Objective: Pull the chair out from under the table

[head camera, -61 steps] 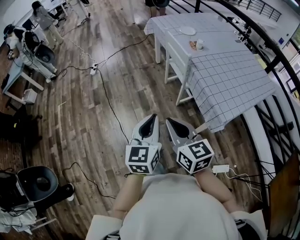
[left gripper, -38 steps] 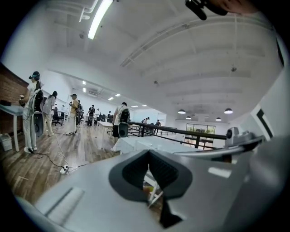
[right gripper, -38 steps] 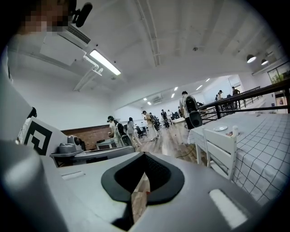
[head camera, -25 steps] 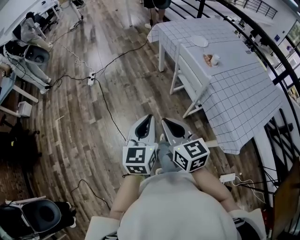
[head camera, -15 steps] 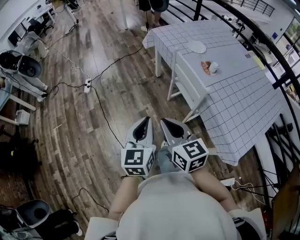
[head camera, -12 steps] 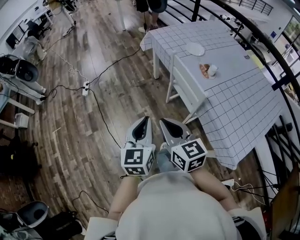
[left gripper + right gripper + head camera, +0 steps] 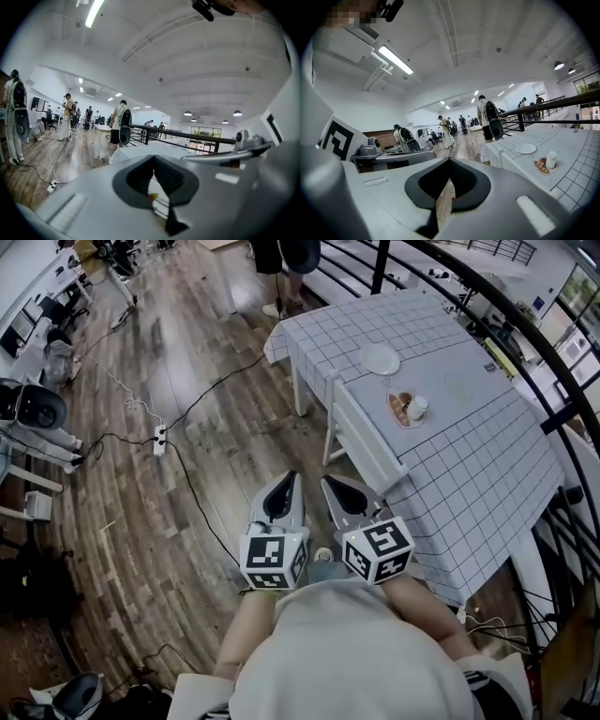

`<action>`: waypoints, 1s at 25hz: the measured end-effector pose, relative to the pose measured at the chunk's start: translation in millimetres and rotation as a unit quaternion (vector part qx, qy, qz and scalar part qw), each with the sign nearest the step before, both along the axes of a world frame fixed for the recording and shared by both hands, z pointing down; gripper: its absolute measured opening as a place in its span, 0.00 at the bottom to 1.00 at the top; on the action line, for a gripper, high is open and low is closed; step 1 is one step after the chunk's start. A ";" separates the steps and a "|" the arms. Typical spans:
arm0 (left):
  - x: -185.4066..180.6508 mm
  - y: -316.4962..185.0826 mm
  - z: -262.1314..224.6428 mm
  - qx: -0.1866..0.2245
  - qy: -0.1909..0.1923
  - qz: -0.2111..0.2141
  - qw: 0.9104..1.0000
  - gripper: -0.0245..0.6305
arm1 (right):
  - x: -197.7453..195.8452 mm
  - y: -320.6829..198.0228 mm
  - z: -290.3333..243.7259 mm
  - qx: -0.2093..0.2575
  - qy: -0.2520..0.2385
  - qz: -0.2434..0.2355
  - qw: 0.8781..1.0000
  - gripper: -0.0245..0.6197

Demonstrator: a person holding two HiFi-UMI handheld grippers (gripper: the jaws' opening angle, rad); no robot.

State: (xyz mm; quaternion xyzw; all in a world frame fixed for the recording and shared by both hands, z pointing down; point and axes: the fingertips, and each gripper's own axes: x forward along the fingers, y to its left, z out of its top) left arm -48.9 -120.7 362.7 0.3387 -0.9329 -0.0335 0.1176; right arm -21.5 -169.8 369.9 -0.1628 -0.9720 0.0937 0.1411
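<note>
Facing the white wooden slat-back chair (image 7: 364, 439), tucked against the table with the white grid-check cloth (image 7: 469, 474), the approach step is in hand. Next move: open the jaws and grip the chair's top rail. Left gripper (image 7: 291, 479) and right gripper (image 7: 330, 484) have jaws fully closed and empty, near the chair but not touching it.

chair (image 7: 364, 440) against table (image 7: 473, 460) left edge | plate (image 7: 381, 359) on table beyond chair | power strip (image 7: 158, 440) on floor (image 7: 178, 531), left

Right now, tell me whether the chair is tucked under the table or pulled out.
Tucked in: the white chair stands backrest against the table edge, its seat hidden underneath.
</note>
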 end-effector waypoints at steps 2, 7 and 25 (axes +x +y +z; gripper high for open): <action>-15.0 -14.9 2.5 0.001 0.002 0.007 1.000 0.05 | -14.6 -15.0 3.1 0.001 0.002 0.007 1.000 0.04; -34.1 -45.4 2.2 0.000 0.001 0.032 0.999 0.05 | -31.0 -46.7 -0.1 0.003 0.000 0.036 0.999 0.04; -106.8 -117.2 71.4 -0.027 0.011 0.189 0.982 0.05 | -85.6 -109.0 67.6 0.022 0.025 0.154 0.988 0.04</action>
